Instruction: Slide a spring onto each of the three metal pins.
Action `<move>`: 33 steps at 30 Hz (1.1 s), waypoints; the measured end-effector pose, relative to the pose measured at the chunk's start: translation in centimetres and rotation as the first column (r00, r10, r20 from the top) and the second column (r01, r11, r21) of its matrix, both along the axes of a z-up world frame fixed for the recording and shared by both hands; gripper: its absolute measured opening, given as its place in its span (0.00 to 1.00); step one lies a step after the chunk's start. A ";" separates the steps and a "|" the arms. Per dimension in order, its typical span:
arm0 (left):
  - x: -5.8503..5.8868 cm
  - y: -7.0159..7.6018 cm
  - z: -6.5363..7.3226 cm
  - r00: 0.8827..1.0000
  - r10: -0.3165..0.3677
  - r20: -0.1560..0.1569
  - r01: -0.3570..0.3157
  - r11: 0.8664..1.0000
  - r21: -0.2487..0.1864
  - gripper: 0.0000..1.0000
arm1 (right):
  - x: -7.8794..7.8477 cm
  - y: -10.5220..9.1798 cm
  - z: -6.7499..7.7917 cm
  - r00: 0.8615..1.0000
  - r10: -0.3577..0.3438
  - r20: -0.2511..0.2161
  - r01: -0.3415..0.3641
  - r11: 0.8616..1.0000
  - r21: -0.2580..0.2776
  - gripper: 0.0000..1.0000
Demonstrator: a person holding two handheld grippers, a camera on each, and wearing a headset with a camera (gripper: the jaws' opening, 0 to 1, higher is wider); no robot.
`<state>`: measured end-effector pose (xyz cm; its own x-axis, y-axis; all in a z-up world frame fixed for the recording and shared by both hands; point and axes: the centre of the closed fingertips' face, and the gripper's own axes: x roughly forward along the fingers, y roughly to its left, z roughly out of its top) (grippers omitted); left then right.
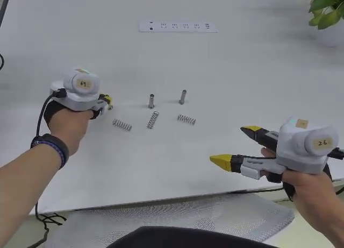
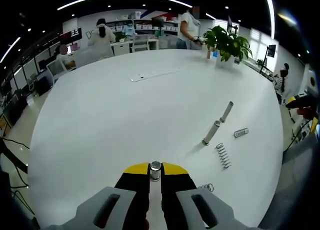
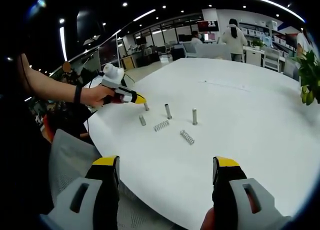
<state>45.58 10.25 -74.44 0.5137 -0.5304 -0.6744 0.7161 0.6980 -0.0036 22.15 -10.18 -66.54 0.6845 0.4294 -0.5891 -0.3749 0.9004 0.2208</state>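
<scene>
so the pin [image 2: 155, 166] pinched in my left gripper [image 1: 106, 101] is standing upright on the table [image 1: 226, 65], long axis straight up and down, its top poking up between the yellow tips. my guess is i'm clamping it from the side so it stays steady and the free end is open for a spring to drop over. the middle pin [image 1: 151, 101] and right pin [image 1: 183, 97] stand upright on their own beside it, all three in a row, none wearing a spring yet. just in front of them the springs lie flat: the left spring [image 1: 122, 125] and right spring [image 1: 186, 119] run roughly along the row, and the middle spring [image 1: 153, 119] is angled so one end aims at the middle pin. my right gripper [image 1: 232, 146] hangs well back near the table's front edge, jaws spread wide with nothing in them, facing the springs. i reckon it's the one that'll fetch a spring.
</scene>
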 end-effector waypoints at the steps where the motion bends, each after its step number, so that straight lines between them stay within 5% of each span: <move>1: 0.0 0.0 0.0 1.000 0.001 0.001 -0.001 1.000 0.001 0.00 | 0.0 0.0 0.0 1.000 0.000 0.000 0.000 1.000 0.000 0.75; 23: 0.1 0.0 -0.1 1.000 0.027 -0.014 -0.027 1.000 -0.014 0.00 | -0.1 -0.3 -0.1 1.000 -0.002 -0.001 0.002 1.000 0.002 0.75; 33: -0.2 -0.1 -0.3 0.999 0.028 -0.033 -0.028 0.999 -0.014 0.10 | -0.2 -0.5 -0.1 1.000 -0.005 -0.001 0.005 1.000 0.001 0.75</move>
